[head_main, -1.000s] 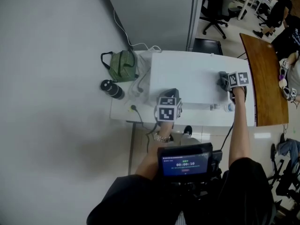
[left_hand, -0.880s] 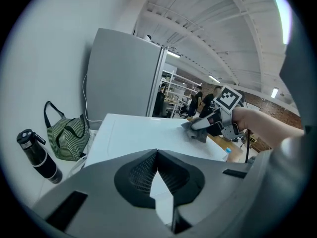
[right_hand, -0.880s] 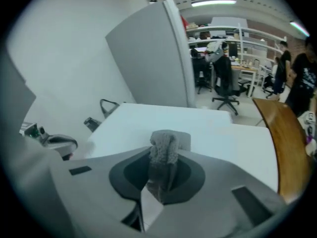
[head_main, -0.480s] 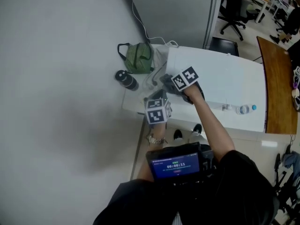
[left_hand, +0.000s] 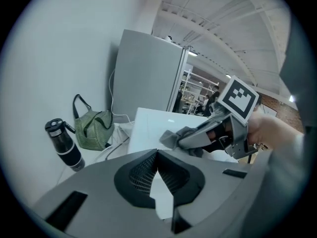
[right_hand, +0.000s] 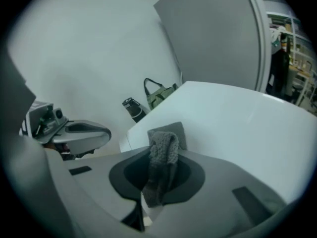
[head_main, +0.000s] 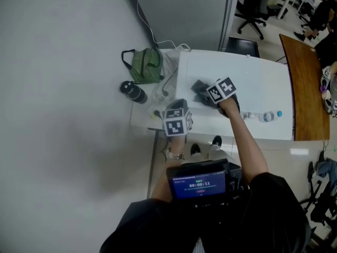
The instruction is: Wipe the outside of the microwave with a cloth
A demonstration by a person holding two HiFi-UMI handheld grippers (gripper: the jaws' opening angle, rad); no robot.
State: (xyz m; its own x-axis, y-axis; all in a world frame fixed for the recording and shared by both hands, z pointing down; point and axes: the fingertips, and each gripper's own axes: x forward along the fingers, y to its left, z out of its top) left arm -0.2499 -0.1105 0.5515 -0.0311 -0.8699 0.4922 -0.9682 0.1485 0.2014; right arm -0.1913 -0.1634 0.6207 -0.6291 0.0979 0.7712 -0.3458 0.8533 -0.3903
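The white microwave (head_main: 247, 83) shows its flat top on a white table. My right gripper (head_main: 207, 96) is shut on a grey cloth (head_main: 199, 86) and presses it on the left part of that top. In the right gripper view the cloth (right_hand: 161, 152) hangs bunched between the jaws, over the white top (right_hand: 237, 123). My left gripper (head_main: 178, 105) hovers at the microwave's front left corner, jaws shut with nothing in them. From the left gripper view, the right gripper (left_hand: 198, 138) and cloth (left_hand: 171, 139) lie just ahead on the microwave (left_hand: 148, 125).
A green striped bag (head_main: 145, 65), a black bottle (head_main: 131, 92) and white cables (head_main: 163, 86) crowd the table left of the microwave. A clear plastic bottle (head_main: 266, 116) lies at its front right. A brown table (head_main: 305, 83) and an office chair (head_main: 253, 9) stand beyond.
My right gripper has carried the cloth from the right side of the microwave top across to its left part. The left gripper has stayed near the front left corner.
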